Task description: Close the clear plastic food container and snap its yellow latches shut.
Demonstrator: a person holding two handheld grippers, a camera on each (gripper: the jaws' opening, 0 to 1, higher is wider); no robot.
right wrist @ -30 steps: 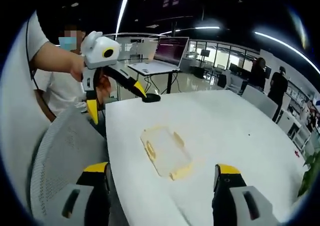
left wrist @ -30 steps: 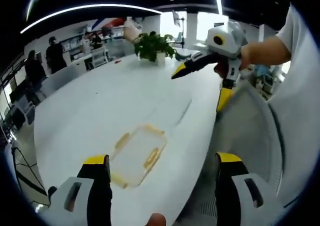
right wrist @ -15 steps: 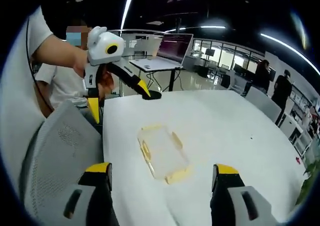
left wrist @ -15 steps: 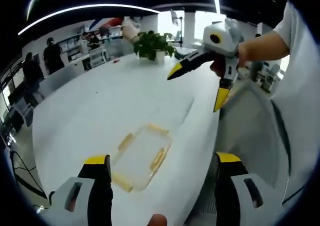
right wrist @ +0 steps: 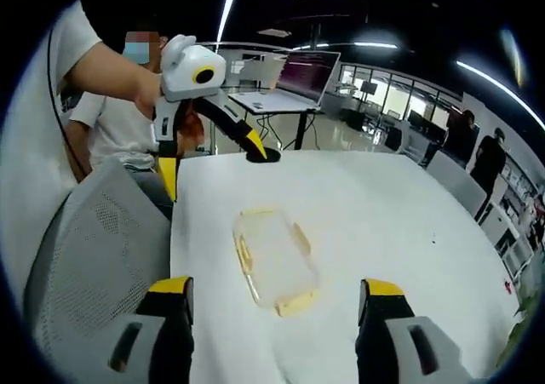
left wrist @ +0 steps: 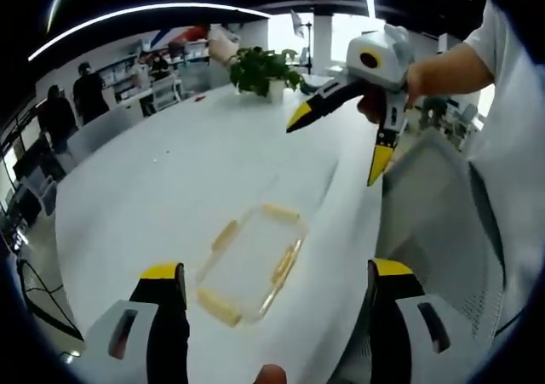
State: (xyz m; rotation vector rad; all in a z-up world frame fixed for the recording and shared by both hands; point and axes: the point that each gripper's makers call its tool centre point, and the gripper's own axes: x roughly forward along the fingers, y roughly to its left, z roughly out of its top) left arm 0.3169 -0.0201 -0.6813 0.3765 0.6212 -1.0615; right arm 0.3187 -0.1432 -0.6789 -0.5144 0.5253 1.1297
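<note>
A clear plastic food container with yellow latches along its sides lies flat on the white table, close to the near edge. In the right gripper view the container sits just ahead of my jaws. My left gripper hovers above it, open and holding nothing. My right gripper is also open and holding nothing. Each gripper shows in the other's view, held in a hand above the table edge: the right gripper and the left gripper, both with jaws spread. Whether the latches are snapped down I cannot tell.
A grey mesh chair stands at the table's near edge, also the chair. A potted plant stands at the far end of the table. A laptop rests on a desk behind. A person in a white shirt sits nearby; people stand far off.
Both views have shifted slightly toward the table as the hands moved. The container lies where it was. Both grippers remain open and spread.
</note>
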